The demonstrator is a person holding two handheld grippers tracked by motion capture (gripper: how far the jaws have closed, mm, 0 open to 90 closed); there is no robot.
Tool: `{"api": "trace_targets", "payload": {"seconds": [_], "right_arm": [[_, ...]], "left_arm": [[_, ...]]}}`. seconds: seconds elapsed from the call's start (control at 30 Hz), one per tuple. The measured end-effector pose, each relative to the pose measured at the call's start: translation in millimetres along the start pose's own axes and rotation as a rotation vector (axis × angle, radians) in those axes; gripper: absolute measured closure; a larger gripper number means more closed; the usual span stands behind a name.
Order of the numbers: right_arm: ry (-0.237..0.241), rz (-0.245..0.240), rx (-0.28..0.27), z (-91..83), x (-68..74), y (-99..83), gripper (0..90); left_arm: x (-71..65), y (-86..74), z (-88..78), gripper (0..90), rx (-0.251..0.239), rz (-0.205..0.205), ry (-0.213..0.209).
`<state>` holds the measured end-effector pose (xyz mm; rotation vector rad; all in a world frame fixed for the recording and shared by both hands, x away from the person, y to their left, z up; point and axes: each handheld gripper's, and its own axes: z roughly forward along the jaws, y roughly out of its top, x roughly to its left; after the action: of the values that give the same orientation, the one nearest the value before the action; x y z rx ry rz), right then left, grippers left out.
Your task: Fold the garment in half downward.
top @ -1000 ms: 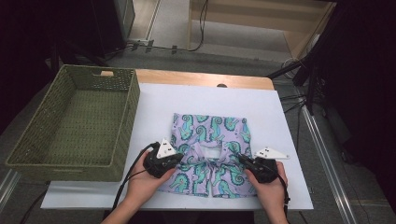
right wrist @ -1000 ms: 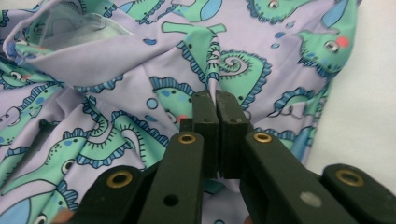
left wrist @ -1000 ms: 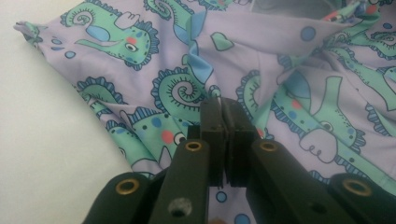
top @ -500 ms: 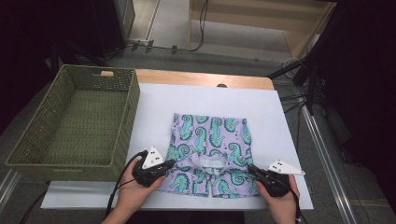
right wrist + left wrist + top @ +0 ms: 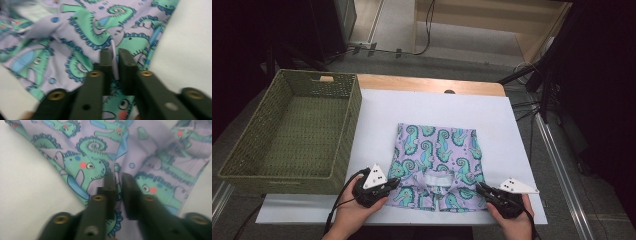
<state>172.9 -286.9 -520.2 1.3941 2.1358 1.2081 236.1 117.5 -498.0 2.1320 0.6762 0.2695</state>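
Lilac shorts (image 5: 437, 150) with a teal seahorse print lie flat on the white mat (image 5: 437, 107), near the front edge. My left gripper (image 5: 394, 182) rests at the shorts' near left corner and my right gripper (image 5: 479, 187) at the near right corner, each in a hand. In the left gripper view the left gripper (image 5: 118, 178) has just been opening; a thin ridge of the shorts (image 5: 95, 145) stands in the narrow gap. In the right gripper view the right gripper (image 5: 114, 56) has also just been opening, with a fold of the shorts (image 5: 87, 22) between its jaws.
A green woven basket (image 5: 354, 130) stands empty at the left, partly off the mat. The wooden table edge (image 5: 427, 84) runs along the back. White mat lies bare behind and on both sides of the shorts.
Both hands have drawn back toward the near edge and outward, away from each other, and the shorts' near hem came along and now lies spread flat.
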Motion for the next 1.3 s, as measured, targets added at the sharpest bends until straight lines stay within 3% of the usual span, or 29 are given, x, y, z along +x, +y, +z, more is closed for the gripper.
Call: {"api": "trace_targets", "payload": {"seconds": [0.1,0.17,0.27,0.33,0.43,0.5,0.57,0.63,0.73,0.83,0.93,1.0,1.07,1.13,1.2,1.3], "right_arm": [[0.009,0.006,-0.061,-7.4,0.8,8.5,65.3],[0.024,0.029,-0.099,-10.8,-0.1,18.3,65.9],[0.048,0.08,-0.122,-5.0,-1.7,29.7,63.6],[0.051,0.088,-0.112,3.8,-0.2,34.1,55.0],[0.066,0.094,-0.048,22.6,3.0,37.0,46.2],[0.093,0.106,-0.005,32.0,4.2,36.0,47.7],[0.133,0.127,0.041,36.2,4.6,33.0,66.3],[0.148,0.092,0.037,32.2,7.4,28.8,80.4],[0.16,0.047,0.004,19.3,11.2,24.2,87.0],[0.154,0.015,-0.008,6.5,15.0,16.5,87.0],[0.161,0.017,0.022,-2.9,17.3,3.0,82.8],[0.17,0.025,0.021,-6.5,17.4,-1.7,74.7],[0.198,0.053,-0.032,-11.4,17.4,-4.1,70.7],[0.184,0.049,-0.073,-13.8,19.4,-2.6,70.5],[0.156,0.047,-0.094,-13.8,22.7,-0.3,70.5],[0.081,0.044,-0.059,-4.0,26.0,0.6,71.0]], "left_arm": [[6.3,11.3,-8.2,65.7,-0.079,-0.073,-0.043],[8.8,18.1,-7.8,63.0,-0.103,-0.095,-0.057],[9.9,27.2,3.2,55.8,-0.096,-0.128,-0.098],[7.4,31.0,17.8,51.7,-0.053,-0.117,-0.117],[3.6,32.7,31.2,50.6,-0.018,-0.113,-0.15],[-0.8,33.2,33.6,63.3,-0.01,-0.092,-0.157],[-3.5,33.3,31.7,80.8,-0.007,-0.067,-0.173],[-5.3,33.0,27.3,87.7,-0.01,-0.039,-0.178],[-8.6,29.1,18.5,88.2,-0.014,0.001,-0.184],[-12.9,20.2,12.4,88.3,0.003,0.036,-0.199],[-17.9,9.9,8.7,86.5,0.035,0.044,-0.236],[-19.6,6.1,3.6,75.5,0.015,0.038,-0.245],[-16.7,6.8,-3.3,68.8,-0.024,0.011,-0.269],[-13.4,9.3,-8.5,65.1,-0.065,-0.016,-0.244],[-11.0,9.8,-7.4,64.7,-0.072,-0.057,-0.206],[-11.1,4.3,3.6,63.2,-0.009,-0.074,-0.112]]}}
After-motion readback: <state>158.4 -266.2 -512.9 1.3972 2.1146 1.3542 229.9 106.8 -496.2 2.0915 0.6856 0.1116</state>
